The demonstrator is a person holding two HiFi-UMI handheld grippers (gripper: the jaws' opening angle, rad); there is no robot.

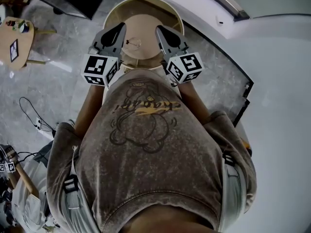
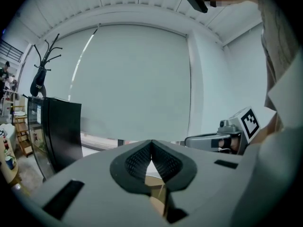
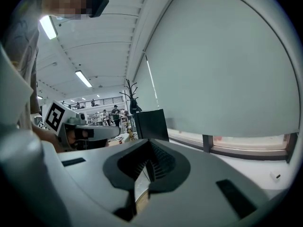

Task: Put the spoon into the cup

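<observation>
- Item, left tongs (image 1: 119,29): I see them held in front of the person's chest, pointing away from the body and roughly level. The pads are pressed tip to tip with nothing between them.
- Item, right tongs (image 1: 161,32): same pose, just right of the left pair and not touching it. Their tips also meet, and they hold nothing.
- Item, marker cubes: one sits on the near end of each pair, left (image 1: 99,69) and right (image 1: 184,67), close against the printed grey-brown shirt (image 1: 146,144).
- Item, round counter (image 1: 146,25): tan top with a pale rim, lying below and beyond both tongs.
- Task items: the only candidate I find is a small pale object (image 1: 132,42) on the counter top, between the two tongs and beneath them. Neither pair touches it.
- Item, floor (image 1: 63,91): grey and marbled, with loose cables (image 1: 31,115) at the left.
- Item, small wooden table (image 1: 17,38): far left, carrying small things and a marker card.
- Item, white curved surface (image 1: 282,106): fills the right side.
- Room, far side: a pale roller blind (image 2: 137,79), with a black cabinet (image 2: 57,131) and a coat stand (image 2: 42,74) to its left.
- Hard to read: the pale object is too small for me to say what it is. The counter's near edge is hidden behind the tongs and the chest. In both gripper views the counter shows only as a tan sliver behind the pads.
</observation>
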